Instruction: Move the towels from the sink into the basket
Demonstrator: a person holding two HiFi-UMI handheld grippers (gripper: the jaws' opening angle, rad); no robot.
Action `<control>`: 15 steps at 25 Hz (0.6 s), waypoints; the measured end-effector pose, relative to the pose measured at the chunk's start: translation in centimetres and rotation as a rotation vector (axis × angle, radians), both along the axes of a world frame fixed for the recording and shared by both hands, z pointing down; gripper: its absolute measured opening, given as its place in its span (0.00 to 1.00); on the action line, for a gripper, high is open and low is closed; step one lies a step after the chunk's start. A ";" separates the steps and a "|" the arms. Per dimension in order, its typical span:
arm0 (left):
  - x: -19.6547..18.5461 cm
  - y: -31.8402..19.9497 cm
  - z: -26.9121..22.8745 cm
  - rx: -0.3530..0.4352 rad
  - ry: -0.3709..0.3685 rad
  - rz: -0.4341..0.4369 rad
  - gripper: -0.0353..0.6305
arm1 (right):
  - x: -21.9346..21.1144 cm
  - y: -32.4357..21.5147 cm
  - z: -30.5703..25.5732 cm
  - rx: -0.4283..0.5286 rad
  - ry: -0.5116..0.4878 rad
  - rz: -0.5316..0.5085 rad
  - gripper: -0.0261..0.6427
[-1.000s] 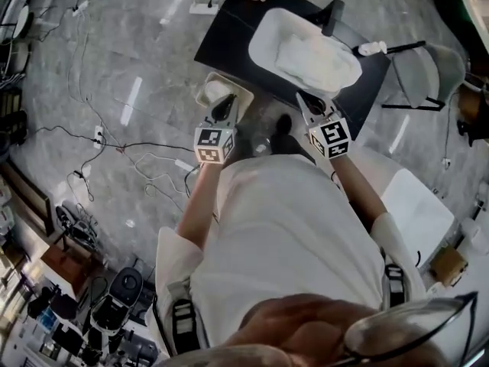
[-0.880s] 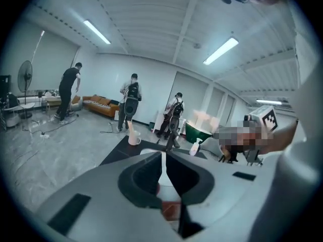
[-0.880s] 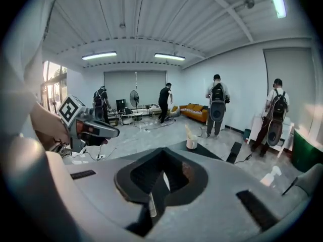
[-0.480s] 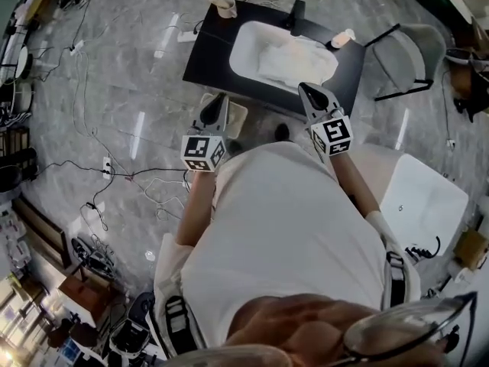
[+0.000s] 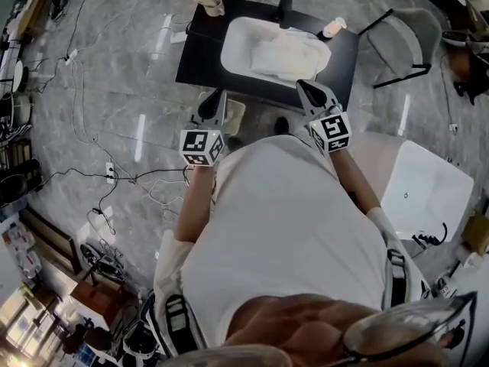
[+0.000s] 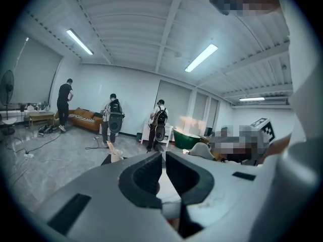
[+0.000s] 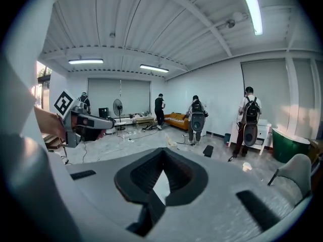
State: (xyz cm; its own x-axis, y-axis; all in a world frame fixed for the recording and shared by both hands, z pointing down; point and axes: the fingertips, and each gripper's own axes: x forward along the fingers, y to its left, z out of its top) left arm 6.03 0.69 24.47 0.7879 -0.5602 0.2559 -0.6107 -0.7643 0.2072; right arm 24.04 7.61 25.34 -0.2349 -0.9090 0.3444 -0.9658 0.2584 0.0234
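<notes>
While held near-level before sink (image 5: 228,50) | left gripper (image 5: 217,96), right gripper (image 5: 304,87) closed, empty

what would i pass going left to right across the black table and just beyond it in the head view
cup → sink holding the towels → bottle → chair

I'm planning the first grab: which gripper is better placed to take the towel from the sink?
Right, probably. The right gripper has its tips closest to the towel in the sink; the left gripper sits off to the side, over the basket. Both are shut and empty.
</notes>
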 end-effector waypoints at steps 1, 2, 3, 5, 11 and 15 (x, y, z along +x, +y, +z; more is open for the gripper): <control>0.4 -0.1 0.3 -0.004 -0.011 0.008 0.09 | 0.3 0.1 0.2 -0.006 0.000 0.004 0.03; 0.8 -0.3 0.8 -0.008 -0.024 0.018 0.09 | 0.6 0.1 0.4 -0.013 -0.001 0.009 0.03; 1.4 -0.5 1.3 -0.012 -0.038 0.032 0.09 | 1.0 0.1 0.7 -0.021 -0.002 0.014 0.03; 2.8 -1.1 2.4 -0.021 -0.072 0.065 0.10 | 1.8 0.0 1.5 -0.039 -0.003 0.022 0.03; 9.2 -3.3 7.8 -0.031 -0.184 0.215 0.10 | 5.2 -0.1 5.5 -0.119 -0.004 0.047 0.03; 13.7 -5.4 14.0 -0.065 -0.303 0.315 0.12 | 7.9 -0.1 8.3 -0.178 -0.021 0.074 0.03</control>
